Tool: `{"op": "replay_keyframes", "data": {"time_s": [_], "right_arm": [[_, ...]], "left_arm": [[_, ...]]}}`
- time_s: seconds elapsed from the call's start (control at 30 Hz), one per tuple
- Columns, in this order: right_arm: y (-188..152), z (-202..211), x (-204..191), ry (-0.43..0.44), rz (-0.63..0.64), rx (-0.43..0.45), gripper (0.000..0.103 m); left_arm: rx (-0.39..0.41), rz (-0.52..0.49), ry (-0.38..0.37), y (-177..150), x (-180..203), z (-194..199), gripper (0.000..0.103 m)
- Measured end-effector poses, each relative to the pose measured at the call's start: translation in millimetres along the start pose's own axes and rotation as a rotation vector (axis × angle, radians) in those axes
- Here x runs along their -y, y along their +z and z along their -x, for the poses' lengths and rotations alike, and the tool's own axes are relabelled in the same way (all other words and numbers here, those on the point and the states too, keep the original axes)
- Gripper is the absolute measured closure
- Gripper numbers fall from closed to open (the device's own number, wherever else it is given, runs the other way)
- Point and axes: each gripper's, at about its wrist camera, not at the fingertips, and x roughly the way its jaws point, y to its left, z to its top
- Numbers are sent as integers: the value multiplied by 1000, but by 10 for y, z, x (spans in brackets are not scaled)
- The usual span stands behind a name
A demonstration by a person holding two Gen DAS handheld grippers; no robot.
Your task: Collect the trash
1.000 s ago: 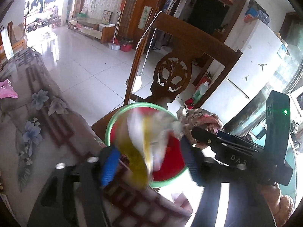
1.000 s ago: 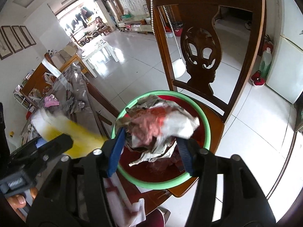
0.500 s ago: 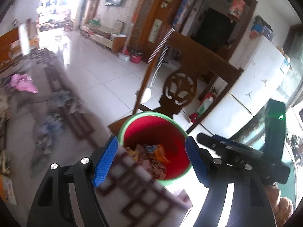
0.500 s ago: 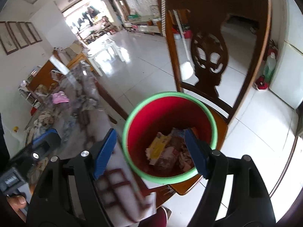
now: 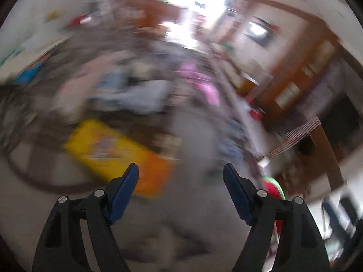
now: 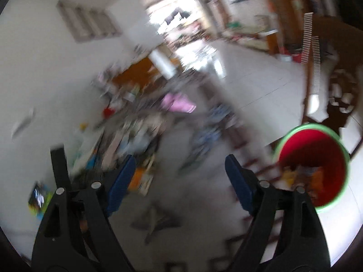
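This is looking like a family home, in a living and dining area. A wooden dining chair point(image 6: 340, 104) with a carved back is standing on a pale tiled floor point(image 6: 256, 83) that is shining with daylight. Behind it, a wide bright doorway point(image 6: 172, 20) is opening to the outside. Brown wooden cabinets point(image 5: 292, 86) are lining the wall, and a dark television screen point(image 5: 258, 31) is hanging above them. A table point(image 6: 172, 158) is carrying many mixed household things, all blurred. A red bucket with a green rim point(image 6: 317, 161) is sitting on the chair, with wrappers lying inside.
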Motion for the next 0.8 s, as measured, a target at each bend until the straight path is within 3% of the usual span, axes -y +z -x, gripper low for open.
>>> {"op": "replay_keyframes", "data": {"time_s": [0.07,0.1,0.17,0.4,0.5,0.8], "right_arm": [[-17,10,-156,-2,76,32,23],[-36,41,-183,19,81,66,23],[-44,-4,-166,-3,79,48,23],[-39,-25,-118,-1,46,39,23],[-51,-29,-141,-5,56,33,23],[-51,-32,-152,-9,64,29,23]], "left_arm": [[-17,111,25,59,-329,-39,31],[-22,137,38,78,-431,-66,31],[-35,168,73,111,-547,-162,31],[-48,173,172,239,-507,-502,28],[-54,178,237,252,-521,-600,21],[-60,173,226,255,-540,-641,18]]}}
